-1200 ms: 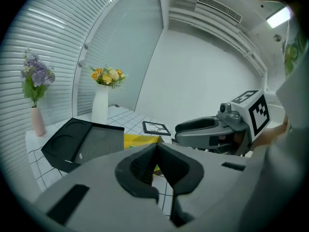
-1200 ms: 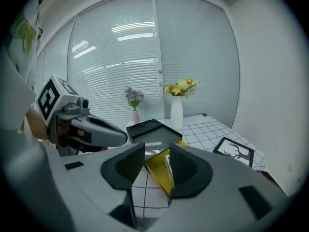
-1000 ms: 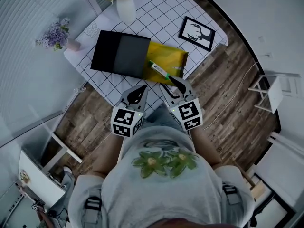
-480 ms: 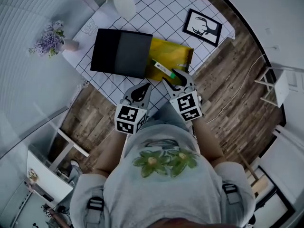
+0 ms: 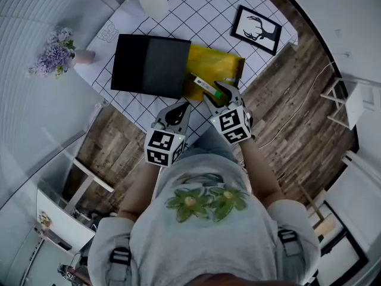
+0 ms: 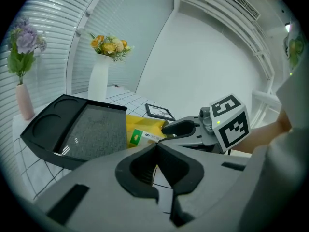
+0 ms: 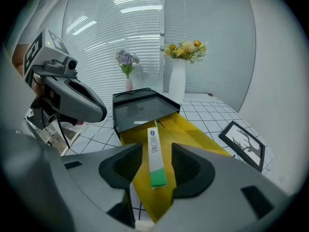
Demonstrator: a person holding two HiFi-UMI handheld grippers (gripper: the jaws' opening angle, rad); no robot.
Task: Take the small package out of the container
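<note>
Seen from above, a person stands at the near edge of a table w/ a white gridded cloth, a gripper in each hand. The right gripper has its jaws spread wide; they have just been opening. The green end of the small package, a slim white & green box, sits btwn them, w/ gaps on both sides and neither pad pressing it. The package lies lengthwise on a yellow bag; it looks to rest on top, but that's hard to confirm. The bag's far end touches a black tray on its left. The left gripper, just left of the right one, has its jaws pressed together on nothing, over the near table edge. Far right: a framed deer picture.
</note>
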